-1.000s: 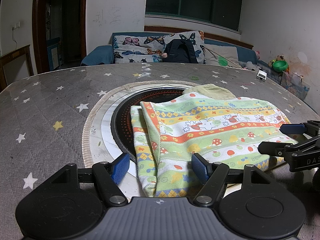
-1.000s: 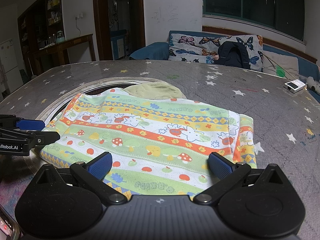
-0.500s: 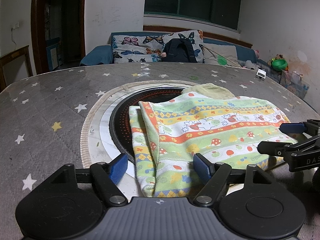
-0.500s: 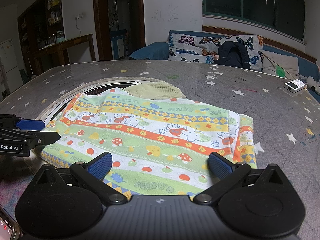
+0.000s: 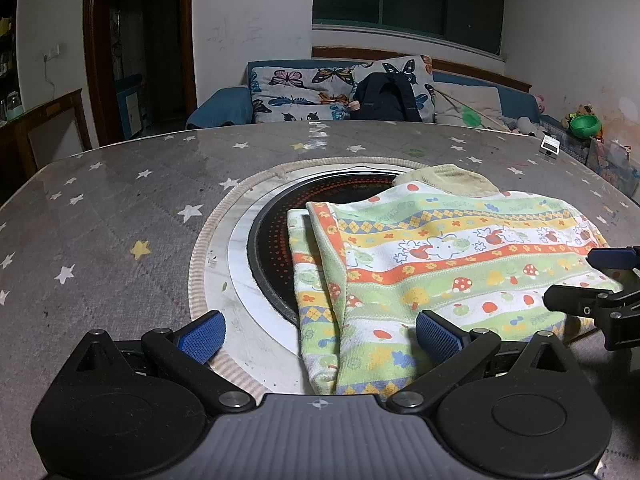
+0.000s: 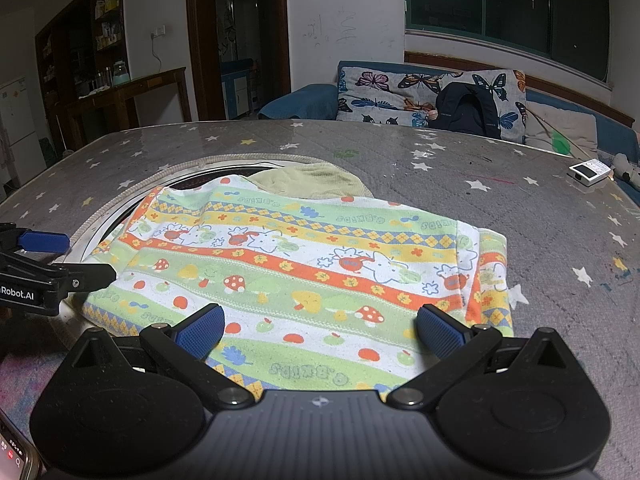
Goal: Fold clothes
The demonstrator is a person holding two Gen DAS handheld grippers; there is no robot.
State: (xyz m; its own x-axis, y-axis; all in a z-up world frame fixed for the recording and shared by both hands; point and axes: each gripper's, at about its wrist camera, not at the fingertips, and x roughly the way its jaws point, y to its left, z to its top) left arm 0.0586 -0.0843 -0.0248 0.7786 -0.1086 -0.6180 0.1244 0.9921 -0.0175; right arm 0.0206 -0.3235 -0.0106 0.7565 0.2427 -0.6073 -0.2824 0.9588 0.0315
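the striped cotton garment printed with rabbits, mushrooms and apples [image 6: 320,264] lies flat near the middle of the grey star-patterned tabletop [image 5: 120,208], partly over the round black hotplate with a white ring set into the tabletop [image 5: 272,232]. it looks already doubled: along its side towards the tabletop's left edge a folded-under layer shows as a second band of cloth, and a similar narrow band shows along the opposite side. a pale yellow-green piece of cloth [image 6: 308,180] peeks out from beneath its far edge, towards the tabletop's back edge; whether that is a collar or a separate item i cannot tell.

the left hand-held gripper [image 5: 320,334] sits over the near left corner of the garment, its blue pads [image 5: 202,338] spreading wider at this moment; the cloth lies between them but neither pad presses on it. the right hand-held gripper [image 6: 320,332] has its jaws wide apart above the near edge, also with cloth between them and nothing pinched.

my reading is that one fold has just been laid down and let go, so the step in hand is a release between folds. the next move probably calls for both hand-held grippers to take a fresh hold on one edge, nipping every layer at once, then to carry it across evenly so that the stacked layers do not slide or bunch.
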